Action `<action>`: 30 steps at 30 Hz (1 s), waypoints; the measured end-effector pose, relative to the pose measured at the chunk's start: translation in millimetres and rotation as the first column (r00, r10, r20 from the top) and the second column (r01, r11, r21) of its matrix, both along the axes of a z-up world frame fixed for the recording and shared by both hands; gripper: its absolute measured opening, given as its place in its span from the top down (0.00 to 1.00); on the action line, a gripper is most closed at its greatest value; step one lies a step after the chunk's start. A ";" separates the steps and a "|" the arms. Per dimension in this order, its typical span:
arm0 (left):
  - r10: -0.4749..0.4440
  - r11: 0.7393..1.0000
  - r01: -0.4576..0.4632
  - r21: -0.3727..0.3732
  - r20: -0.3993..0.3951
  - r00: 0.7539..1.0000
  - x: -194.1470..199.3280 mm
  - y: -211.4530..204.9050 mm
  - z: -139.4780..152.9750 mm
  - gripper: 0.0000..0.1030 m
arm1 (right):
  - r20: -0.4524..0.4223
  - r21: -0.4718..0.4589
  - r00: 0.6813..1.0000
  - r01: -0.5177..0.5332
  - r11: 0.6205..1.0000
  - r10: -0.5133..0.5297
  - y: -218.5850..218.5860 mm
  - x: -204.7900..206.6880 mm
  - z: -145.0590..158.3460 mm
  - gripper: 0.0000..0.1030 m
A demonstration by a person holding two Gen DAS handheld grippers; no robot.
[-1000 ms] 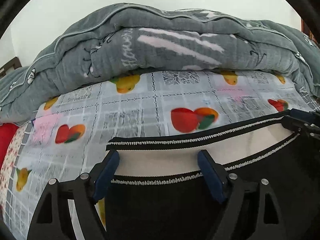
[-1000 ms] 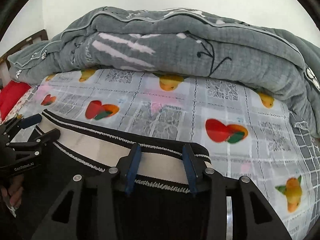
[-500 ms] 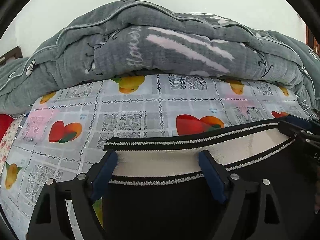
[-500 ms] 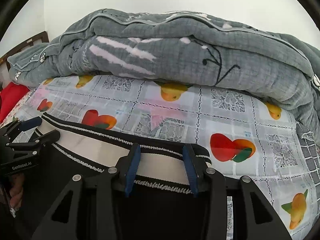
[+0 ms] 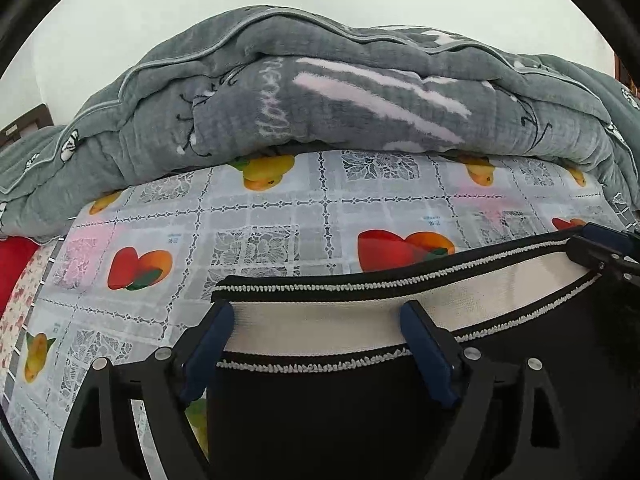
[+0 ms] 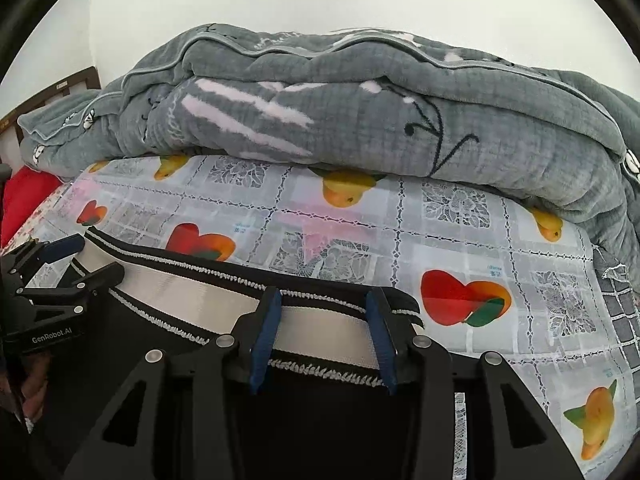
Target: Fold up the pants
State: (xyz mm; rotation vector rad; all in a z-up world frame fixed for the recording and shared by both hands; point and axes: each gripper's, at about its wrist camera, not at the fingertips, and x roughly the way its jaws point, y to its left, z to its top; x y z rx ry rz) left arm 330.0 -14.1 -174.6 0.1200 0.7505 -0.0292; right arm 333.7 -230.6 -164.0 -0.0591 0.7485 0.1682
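Observation:
Black pants [image 5: 340,412] with a white-and-black striped waistband [image 5: 340,324] lie on the fruit-print bed cover [image 5: 280,224]. My left gripper [image 5: 316,316] is open, its blue-padded fingers standing wide apart over the left end of the waistband. My right gripper [image 6: 324,312] is open too, its fingers over the right end of the waistband [image 6: 324,330]. The right gripper also shows at the right edge of the left wrist view [image 5: 604,248], and the left gripper at the left edge of the right wrist view [image 6: 76,260]. The pant legs are hidden below the grippers.
A bulky grey quilt [image 5: 340,112] is heaped along the far side of the bed, also in the right wrist view [image 6: 380,120]. A red pillow [image 6: 24,196] lies at the far left. A dark wooden headboard [image 6: 52,92] stands behind it.
Both grippers have moved forward toward the quilt, with the waistband staying under them. Both grippers stay open.

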 end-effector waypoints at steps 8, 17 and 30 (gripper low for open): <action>-0.001 1.000 0.001 0.000 0.001 1.000 -0.2 0.8 -0.6 0.17 | 0.002 -0.009 1.000 0.000 1.000 0.000 1.1 -1.0 -0.1 0.58; 0.012 0.999 -0.012 0.053 -0.004 1.000 0.2 -5.0 -1.9 0.13 | 0.002 -0.031 1.000 -0.001 1.000 0.001 2.6 -1.4 0.2 0.58; -0.058 0.998 0.055 -0.040 -0.078 0.995 -69.2 10.2 21.6 0.06 | 0.011 -0.225 0.999 -0.027 0.974 0.030 15.1 -55.7 16.2 0.44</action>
